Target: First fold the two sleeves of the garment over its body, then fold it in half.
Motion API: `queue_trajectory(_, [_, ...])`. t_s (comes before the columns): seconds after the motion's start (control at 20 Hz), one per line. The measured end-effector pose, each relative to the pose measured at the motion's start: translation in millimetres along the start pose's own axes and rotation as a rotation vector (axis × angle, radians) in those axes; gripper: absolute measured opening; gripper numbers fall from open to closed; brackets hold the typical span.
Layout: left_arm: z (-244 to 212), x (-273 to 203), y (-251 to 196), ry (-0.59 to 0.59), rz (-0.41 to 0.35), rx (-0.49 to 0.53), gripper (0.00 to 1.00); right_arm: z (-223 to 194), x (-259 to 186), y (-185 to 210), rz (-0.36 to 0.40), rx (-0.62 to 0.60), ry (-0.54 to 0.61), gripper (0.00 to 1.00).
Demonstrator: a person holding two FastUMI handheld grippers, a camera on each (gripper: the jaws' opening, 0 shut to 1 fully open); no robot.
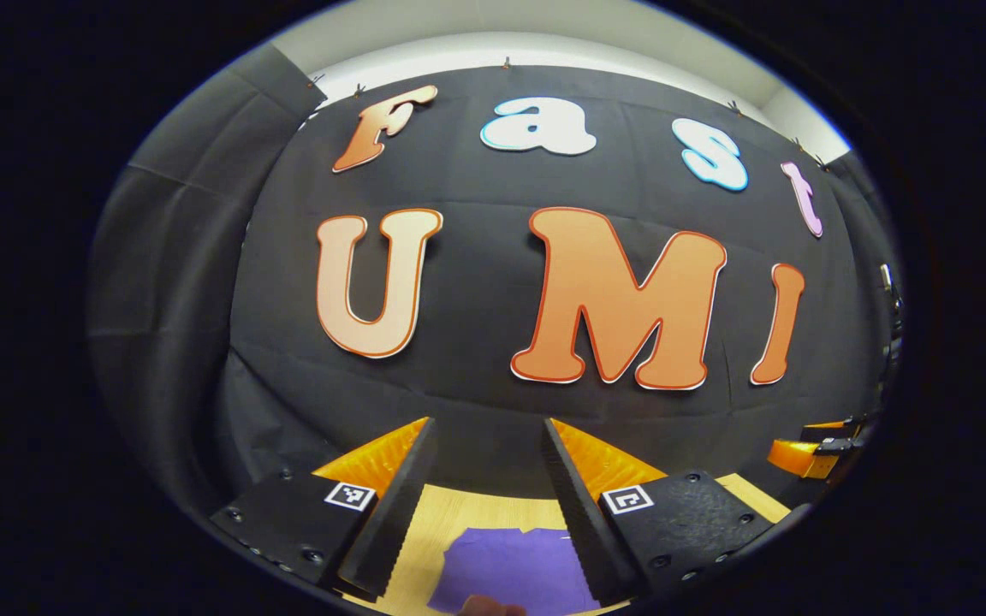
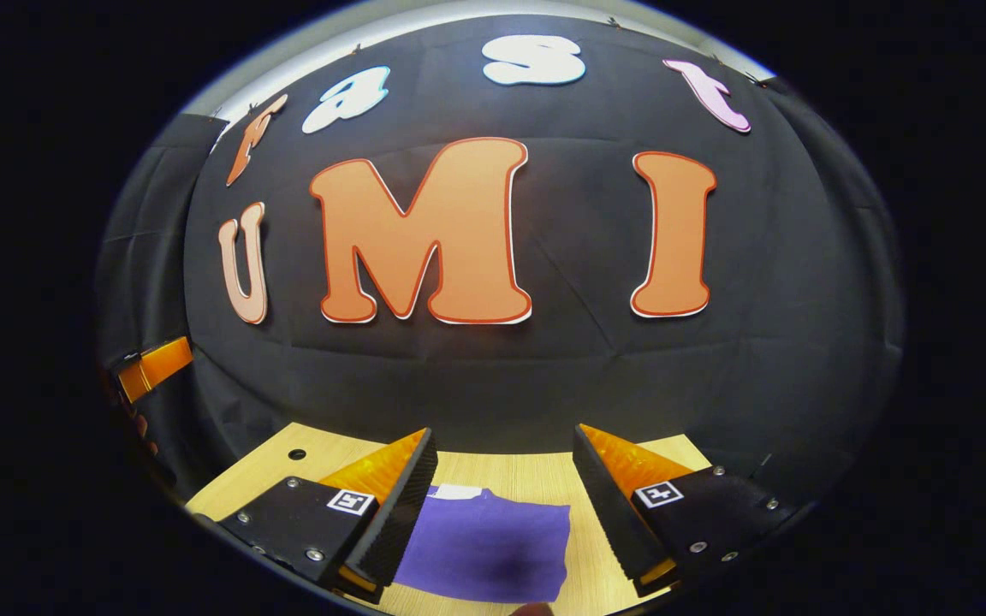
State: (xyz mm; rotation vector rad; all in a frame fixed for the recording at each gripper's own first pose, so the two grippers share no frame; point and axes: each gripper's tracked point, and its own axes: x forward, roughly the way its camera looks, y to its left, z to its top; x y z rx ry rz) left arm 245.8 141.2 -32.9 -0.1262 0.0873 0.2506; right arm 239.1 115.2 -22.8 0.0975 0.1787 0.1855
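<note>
A purple garment (image 1: 514,569) lies flat on the light wooden table (image 1: 450,518), low in the left gripper view. My left gripper (image 1: 487,425) hangs above it, open, with nothing between its fingers. In the right gripper view the same purple garment (image 2: 489,543) shows a white neck label at its far edge and a straight right edge. My right gripper (image 2: 506,435) is open above it, holding nothing. The other gripper (image 1: 814,449) sits at the right edge of the left gripper view, and the other gripper (image 2: 151,366) sits at the left edge of the right gripper view.
The black cloth wall (image 2: 493,376) rises right behind the table's (image 2: 536,466) far edge. A small dark hole (image 2: 297,454) marks the tabletop at the left. Bare wood shows to the right of the garment.
</note>
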Motion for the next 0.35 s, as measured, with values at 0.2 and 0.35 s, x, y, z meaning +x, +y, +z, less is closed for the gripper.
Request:
queue_trajectory(0.2, [2, -12, 4, -0.002, 0.018, 0.014, 0.87, 0, -18, 6, -0.005, -0.01, -0.006, 0.94])
queue_trajectory(0.35, [8, -23, 0, -0.038, -0.01, 0.051, 0.87, 2, -28, 12, -0.016, -0.009, -0.02, 0.94])
